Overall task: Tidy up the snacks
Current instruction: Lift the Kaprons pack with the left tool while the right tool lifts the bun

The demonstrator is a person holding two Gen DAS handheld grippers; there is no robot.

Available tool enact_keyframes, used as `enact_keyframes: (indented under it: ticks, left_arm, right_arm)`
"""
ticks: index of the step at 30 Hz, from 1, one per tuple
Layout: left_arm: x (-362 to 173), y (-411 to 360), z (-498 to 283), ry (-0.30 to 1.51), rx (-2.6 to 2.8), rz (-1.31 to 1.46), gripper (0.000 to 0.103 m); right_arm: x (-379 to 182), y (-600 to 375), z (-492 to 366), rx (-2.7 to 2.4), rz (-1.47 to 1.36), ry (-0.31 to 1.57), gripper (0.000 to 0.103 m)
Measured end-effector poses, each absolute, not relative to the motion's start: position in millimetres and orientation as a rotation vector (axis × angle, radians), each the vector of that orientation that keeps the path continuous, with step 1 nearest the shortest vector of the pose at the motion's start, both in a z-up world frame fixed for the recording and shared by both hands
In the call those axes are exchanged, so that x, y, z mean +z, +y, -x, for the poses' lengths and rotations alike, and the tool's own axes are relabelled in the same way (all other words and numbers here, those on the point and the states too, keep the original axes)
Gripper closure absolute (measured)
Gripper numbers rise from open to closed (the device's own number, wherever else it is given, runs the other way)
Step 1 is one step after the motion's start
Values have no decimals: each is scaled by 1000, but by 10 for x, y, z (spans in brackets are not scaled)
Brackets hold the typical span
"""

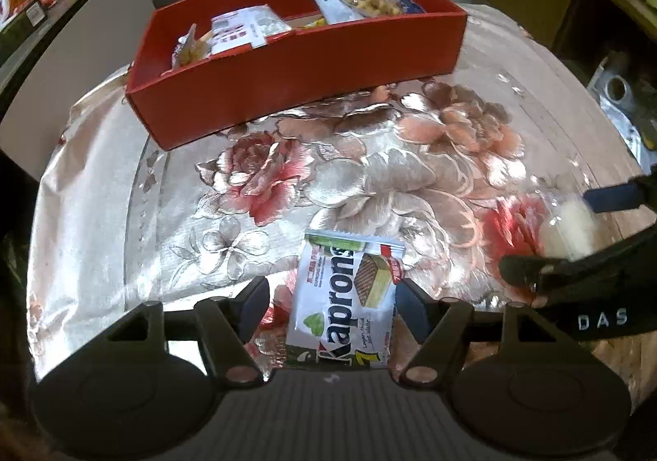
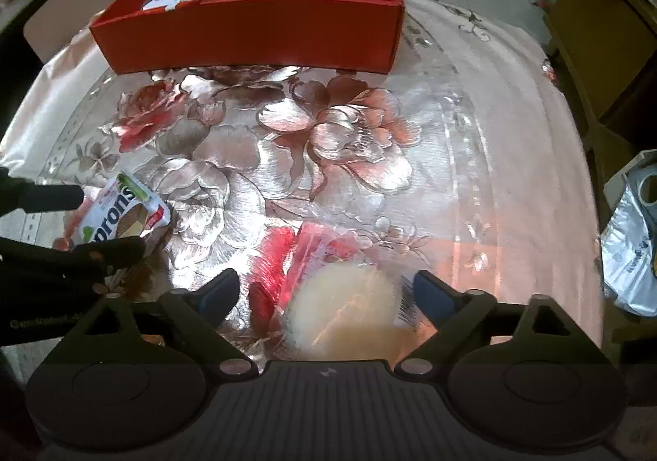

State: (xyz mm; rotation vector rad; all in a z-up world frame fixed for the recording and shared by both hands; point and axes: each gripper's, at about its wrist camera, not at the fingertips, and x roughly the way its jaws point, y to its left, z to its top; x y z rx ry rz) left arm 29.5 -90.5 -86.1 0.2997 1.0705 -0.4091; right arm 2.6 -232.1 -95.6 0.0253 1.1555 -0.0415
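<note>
wafer pack [image 1: 345, 296] bottom hidden, clear bag [image 2: 349, 305] blurred

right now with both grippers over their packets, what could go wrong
1. The left gripper straddles the white Kaprons wafer packet with jaws open; the slick flat wrapper may slide out on closing.
2. The right gripper brackets the clear crinkly bag holding a pale round snack; a squeeze might crush it.
3. The red divided cardboard box already holds upright bags, so new drops may tip them.
</note>
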Motion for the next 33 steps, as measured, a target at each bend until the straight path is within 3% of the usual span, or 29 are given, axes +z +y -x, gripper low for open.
enact_keyframes:
  ticks: [5, 10, 12, 15, 16, 17, 24, 33]
  left_arm:
    - [-893, -819, -363, 1097, -393, -255, 26]
    - [-1048, -862, -402, 1175, -442, -281, 19]
    - [-1059, -930, -309, 1110, -436, -354, 14]
    - [-1017, -893, -366, 1132, -418, -295, 30]
    - [-991, -874, -377, 1123, -405, -286, 46]
    - [-965, -860, -386, 1123, -403, -273, 53]
    - [-892, -845, -353, 1110, -413, -258, 53]
    - [-555, -816, -407, 1011, -416, -172, 53]
  right_arm:
    - [-1165, -2384, -96, -94, -50, 1248, 0]
    - [-1178, -2386, -23, -97, -60, 1204, 0]
    - [-1176, -2386, 23, -92, -58, 1184, 0]
    - [-1148, -2462, 40, -63, -81, 1191, 0]
    - [-1137, -2483, 54, -68, -99, 1182, 4]
    - [-1121, -2483, 79, -81, -94, 1179, 7]
    - [-999, -2431, 102, -71, -72, 1167, 32]
    - [-659, -2454, 67, -49, -119, 1041, 33]
